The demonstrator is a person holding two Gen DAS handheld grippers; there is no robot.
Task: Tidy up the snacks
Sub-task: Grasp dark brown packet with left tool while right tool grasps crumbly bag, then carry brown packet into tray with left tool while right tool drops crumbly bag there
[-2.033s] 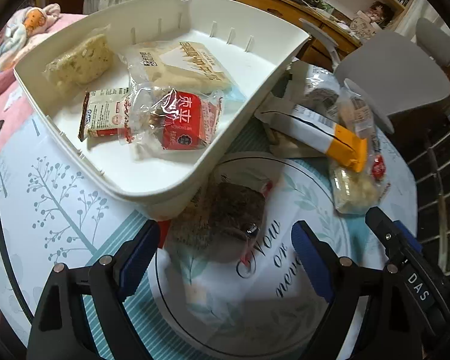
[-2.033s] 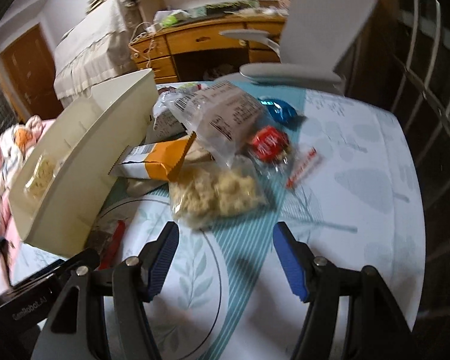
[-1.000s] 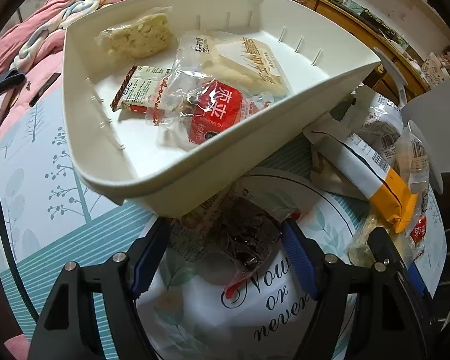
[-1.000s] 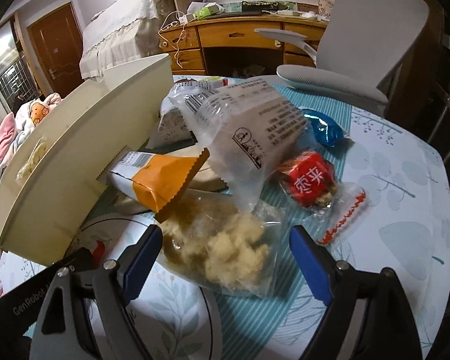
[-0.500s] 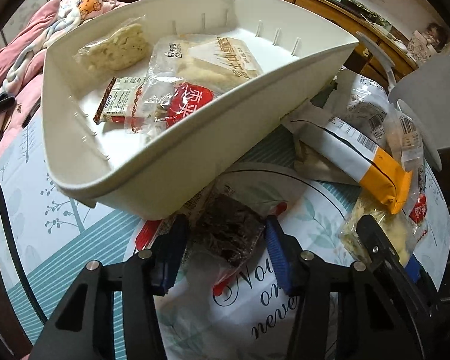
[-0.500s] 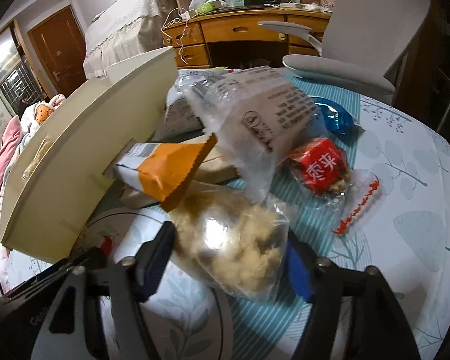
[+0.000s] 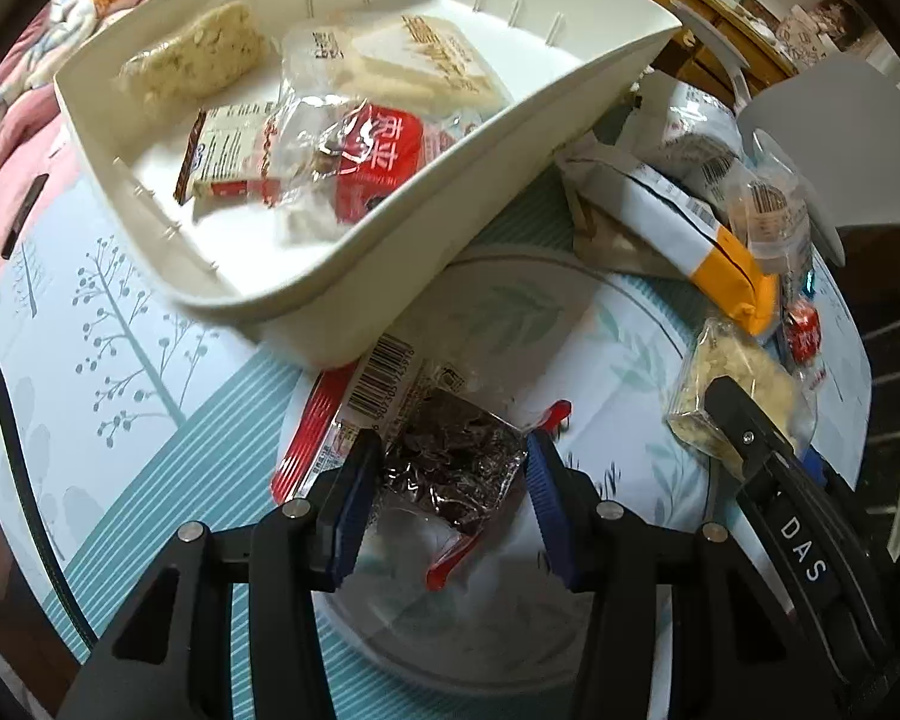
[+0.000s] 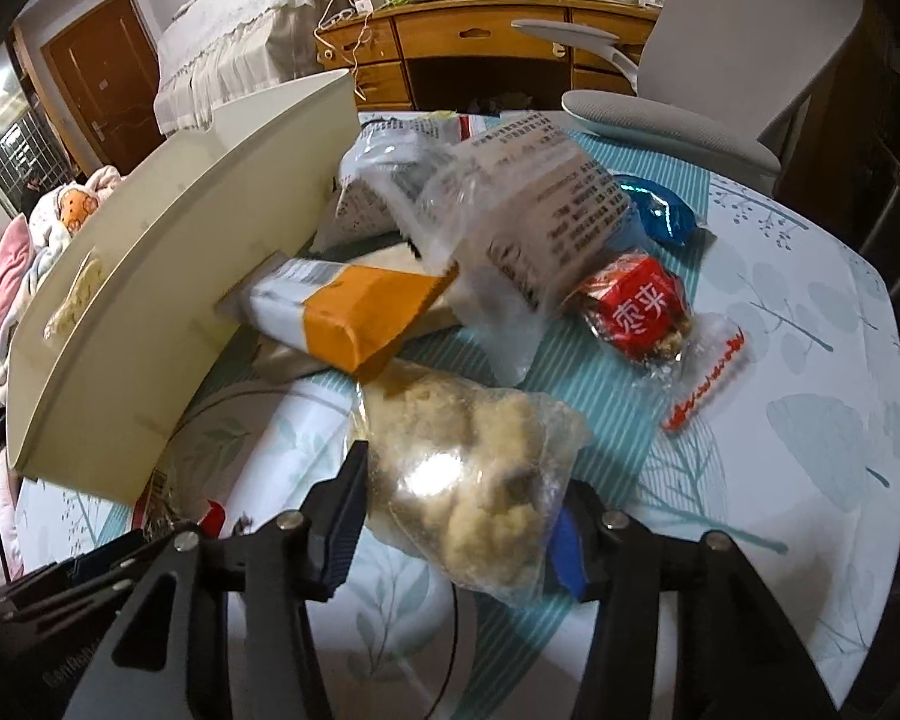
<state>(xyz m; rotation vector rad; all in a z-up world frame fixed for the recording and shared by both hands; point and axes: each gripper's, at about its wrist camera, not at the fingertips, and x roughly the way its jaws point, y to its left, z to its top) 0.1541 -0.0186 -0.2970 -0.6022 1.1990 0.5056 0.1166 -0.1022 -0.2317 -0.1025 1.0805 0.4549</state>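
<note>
Across the bench (image 7: 150,324), under its leaf-print cloth, the big white bin (image 7: 462,192) takes up the far left and already holds several packets. To its right lies a loose heap of snacks still to be sorted: a large printed clear bag (image 8: 528,204), an orange-ended packet (image 8: 354,312), a red-labelled sweet (image 8: 639,306) and a blue wrapper (image 8: 660,216).

Nearer, the right tongs (image 8: 462,516) have just been closing and now pinch the clear bag of pale crumbly cake (image 8: 468,468) on both sides. Likewise the left tongs (image 7: 450,474) have just been narrowing, and their blue pads sit against the dark snack packet (image 7: 450,456) lying just beside the bin's near wall.

Both grips look made, so the step in hand is probably the lift into the bin. Each bag is thin film around brittle contents, so I would squeeze no harder than now. Raising the dark packet straight up first should clear the bin's rim, and the cake bag likely needs to slide free of the orange-ended packet resting on its far edge.
</note>
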